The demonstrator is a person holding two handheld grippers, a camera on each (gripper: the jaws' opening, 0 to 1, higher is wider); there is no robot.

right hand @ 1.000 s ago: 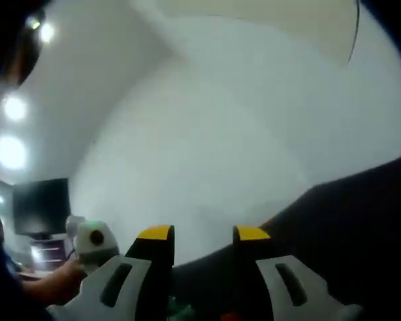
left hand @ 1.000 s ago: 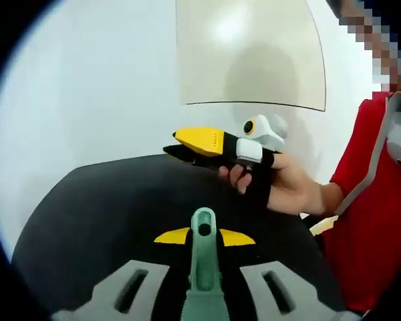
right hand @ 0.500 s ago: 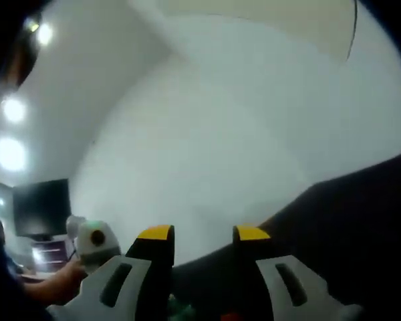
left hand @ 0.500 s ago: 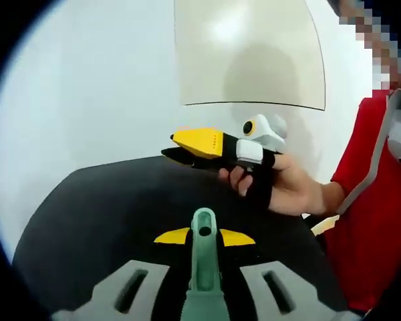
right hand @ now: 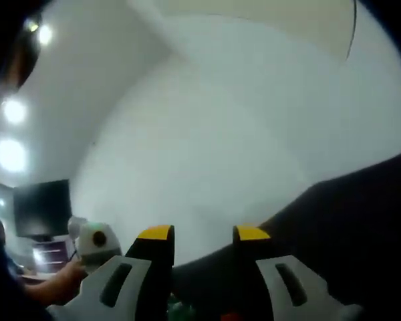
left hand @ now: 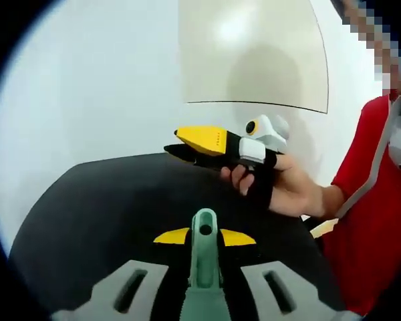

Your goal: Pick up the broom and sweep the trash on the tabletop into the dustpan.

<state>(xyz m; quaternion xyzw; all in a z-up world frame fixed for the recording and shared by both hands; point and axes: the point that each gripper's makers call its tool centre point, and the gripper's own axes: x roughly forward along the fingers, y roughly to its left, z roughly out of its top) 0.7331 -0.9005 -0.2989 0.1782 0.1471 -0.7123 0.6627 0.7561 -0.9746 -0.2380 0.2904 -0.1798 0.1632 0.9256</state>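
I see left hand-held gripper (left hand: 204, 236) clamped on pale green plastic broom handle (left hand: 203, 257), over black tabletop (left hand: 107, 207). Beyond, right hand-held gripper (left hand: 187, 142) with jaws apart, empty, above tabletop; white wall (left hand: 107, 87) behind.

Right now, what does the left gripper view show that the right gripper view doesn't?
Left gripper view: a green handle clamped in the left gripper, the right gripper held in a hand, and a red sleeve. Right gripper view: the right gripper's open jaws, ceiling lights and a dark screen. Both share the black tabletop and white wall.
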